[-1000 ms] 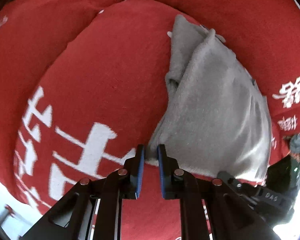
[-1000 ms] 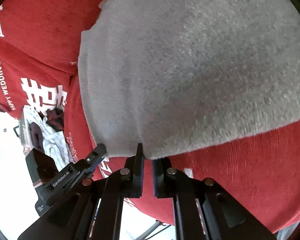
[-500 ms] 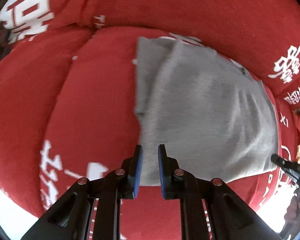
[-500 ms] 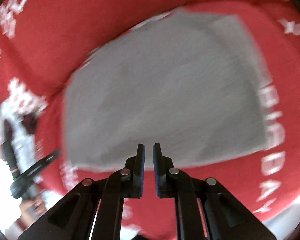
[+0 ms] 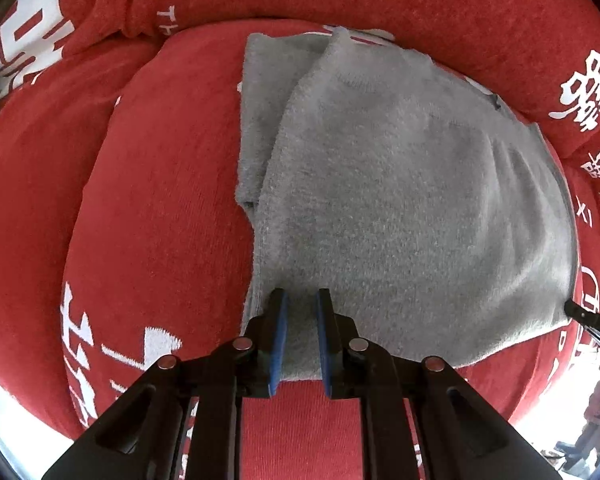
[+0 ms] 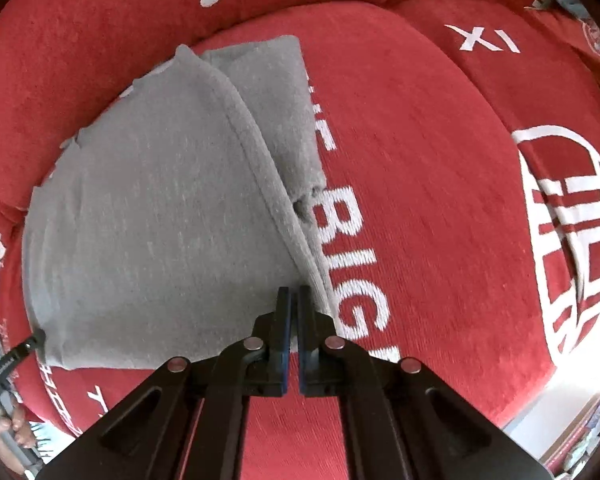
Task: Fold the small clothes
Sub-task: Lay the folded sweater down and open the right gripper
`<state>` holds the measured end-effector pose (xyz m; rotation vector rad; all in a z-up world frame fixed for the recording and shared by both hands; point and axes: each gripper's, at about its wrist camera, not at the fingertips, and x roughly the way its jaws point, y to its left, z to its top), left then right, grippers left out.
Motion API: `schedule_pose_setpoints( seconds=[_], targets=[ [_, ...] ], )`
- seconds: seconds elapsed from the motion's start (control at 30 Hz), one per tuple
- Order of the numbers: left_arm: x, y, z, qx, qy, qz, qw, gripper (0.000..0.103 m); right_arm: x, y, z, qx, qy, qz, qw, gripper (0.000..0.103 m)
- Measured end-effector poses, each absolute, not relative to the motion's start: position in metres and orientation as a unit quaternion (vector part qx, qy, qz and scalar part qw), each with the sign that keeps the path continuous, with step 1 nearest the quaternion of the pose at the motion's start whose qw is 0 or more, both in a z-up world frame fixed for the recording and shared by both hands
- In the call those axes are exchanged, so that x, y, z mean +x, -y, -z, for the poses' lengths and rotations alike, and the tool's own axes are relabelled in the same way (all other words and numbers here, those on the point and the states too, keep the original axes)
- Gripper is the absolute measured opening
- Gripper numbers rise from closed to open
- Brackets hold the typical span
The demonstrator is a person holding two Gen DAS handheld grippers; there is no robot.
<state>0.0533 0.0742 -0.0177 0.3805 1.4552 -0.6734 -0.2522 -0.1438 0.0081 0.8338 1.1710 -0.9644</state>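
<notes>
We see folded grey garment (image 5: 400,200) flat on red cushion (image 5: 160,220); left gripper (image 5: 300,336) narrowly apart, empty; right gripper (image 6: 294,336) closed, empty.

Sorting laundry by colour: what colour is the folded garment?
Plain grey garment, clearest in the left wrist view.

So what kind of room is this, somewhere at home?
Probably a home, maybe a bedroom or living room: a grey garment lies on a soft red cover printed with large white lettering, apparently over cushions or bedding.
</notes>
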Motion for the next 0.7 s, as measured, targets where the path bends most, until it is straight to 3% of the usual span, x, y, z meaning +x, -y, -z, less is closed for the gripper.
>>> schedule_pose_setpoints(
  seconds=[0.57, 0.6, 0.63, 0.67, 0.7],
  targets=[
    [0.057, -0.073, 0.008, 0.187, -0.653, 0.312, 0.664, 0.016, -0.183, 0.078, -0.013, 0.400, -0.528, 0.337, 0.669, 0.006],
    [0.058, -0.074, 0.009, 0.188, -0.653, 0.312, 0.664, 0.038, -0.178, 0.075, -0.011, 0.401, -0.531, 0.330, 0.670, 0.006],
    [0.059, -0.076, 0.008, 0.186, -0.655, 0.308, 0.664, 0.088, -0.173, 0.070, -0.010, 0.401, -0.534, 0.322, 0.671, 0.006],
    [0.061, -0.077, 0.006, 0.184, -0.652, 0.302, 0.671, 0.102, -0.168, 0.066, -0.009, 0.400, -0.536, 0.315, 0.674, 0.006],
    [0.061, -0.080, 0.001, 0.180, -0.641, 0.298, 0.684, 0.103, -0.161, 0.061, -0.008, 0.398, -0.538, 0.308, 0.676, 0.006]
  ],
)
